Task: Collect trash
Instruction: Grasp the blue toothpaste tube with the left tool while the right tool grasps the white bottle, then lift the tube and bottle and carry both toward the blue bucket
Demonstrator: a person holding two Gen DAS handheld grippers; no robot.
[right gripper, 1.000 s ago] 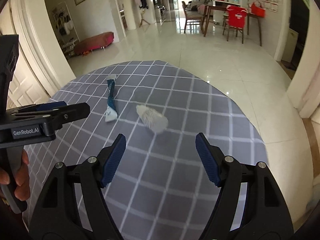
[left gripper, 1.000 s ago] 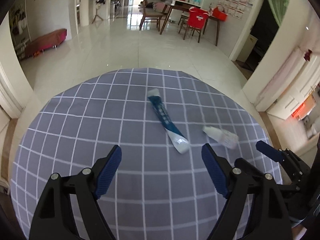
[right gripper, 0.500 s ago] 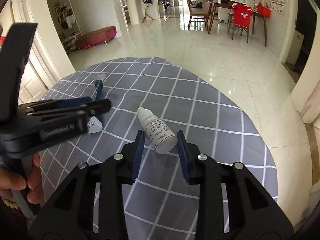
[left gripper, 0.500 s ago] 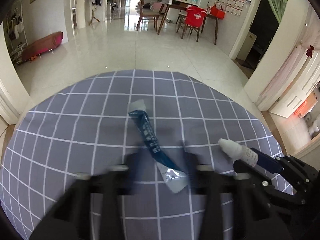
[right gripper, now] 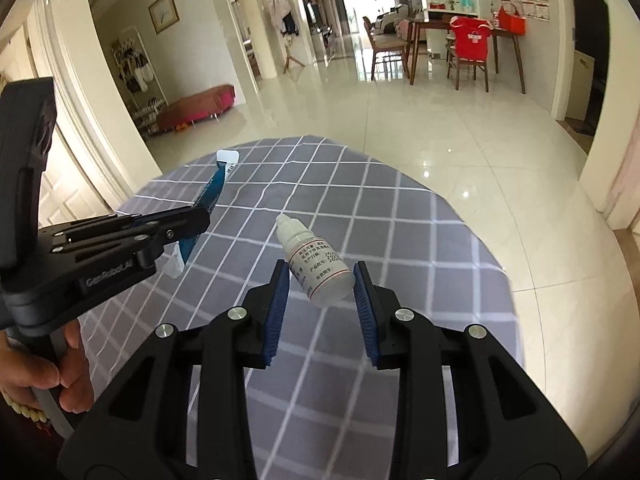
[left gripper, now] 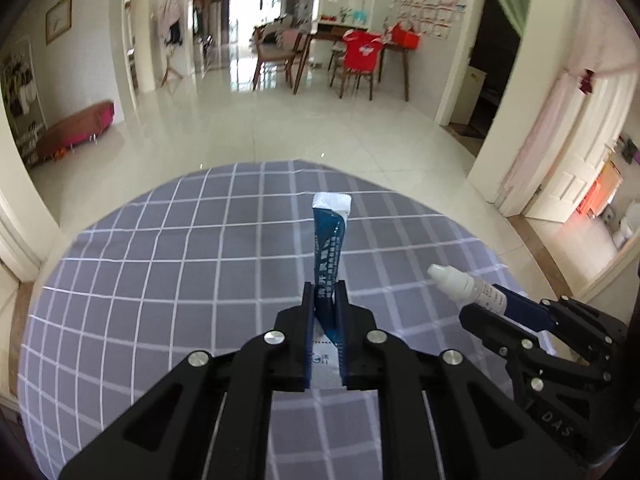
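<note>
The left tool is closed tight on a blue and white sachet, its two blue pads pinching the packet near its lower part so that the sachet stands up out of the grip, its white sealed end topmost and clear of the table. The right tool is closed part way around a small white dropper bottle, which sits between its blue pads with the capped tip pointing up and away from the tool and the printed label facing the camera; the bottle hangs above the table rather than lying on it. From the right wrist view the left tool appears to the left of the bottle, with the sachet slanting through it, and a hand wearing a bead bracelet grips its handle at the lower left edge. From the left wrist view the bottle shows to the right of the sachet, held in the right tool. Beneath both lies the table's round top, covered with a grey cloth checked in white lines. Beyond the table stretches a glossy tiled floor, and far behind it stand wooden chairs, one draped with a red shirt.
</note>
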